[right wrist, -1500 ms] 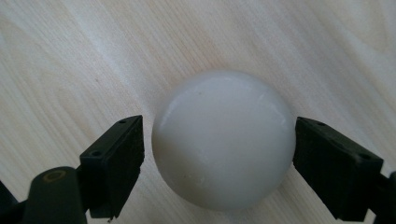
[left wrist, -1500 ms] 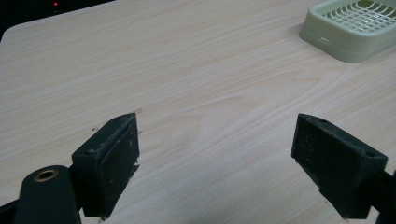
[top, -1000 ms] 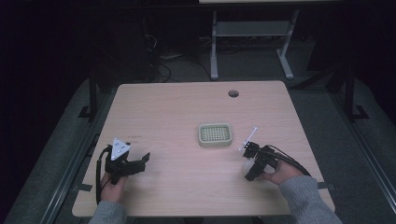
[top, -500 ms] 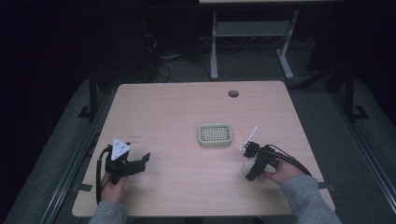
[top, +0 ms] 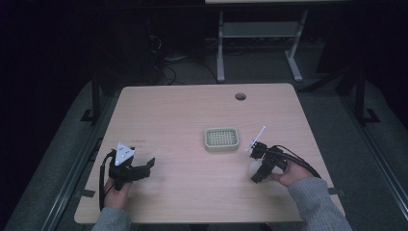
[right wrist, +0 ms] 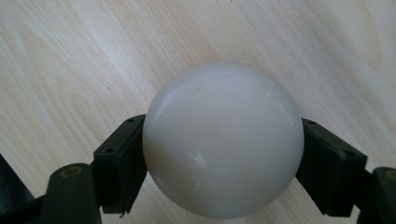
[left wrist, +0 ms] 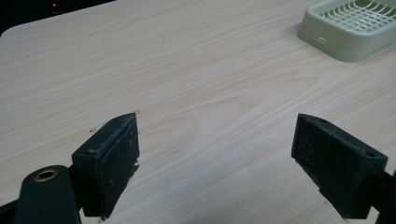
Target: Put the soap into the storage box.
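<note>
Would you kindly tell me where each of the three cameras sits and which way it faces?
High view: above the person's side, looking forward and down on the table; both hands and sleeves show.
Left gripper view: on the left gripper, looking across the table at the tray; open jaws show.
Right gripper view: on the right gripper, looking down at the ball it clamps.
Shared: high and left gripper views both show the tray.

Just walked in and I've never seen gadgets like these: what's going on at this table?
A person sits at a light wooden table with a black two-jaw gripper in each hand. The right gripper is clamped on a smooth white ball, one jaw on each side, just above the tabletop near the person's right. The left gripper rests near the table's left side with its jaws wide apart and nothing between them. A small pale green square basket with a grid bottom sits in the middle, with nothing in it.
</note>
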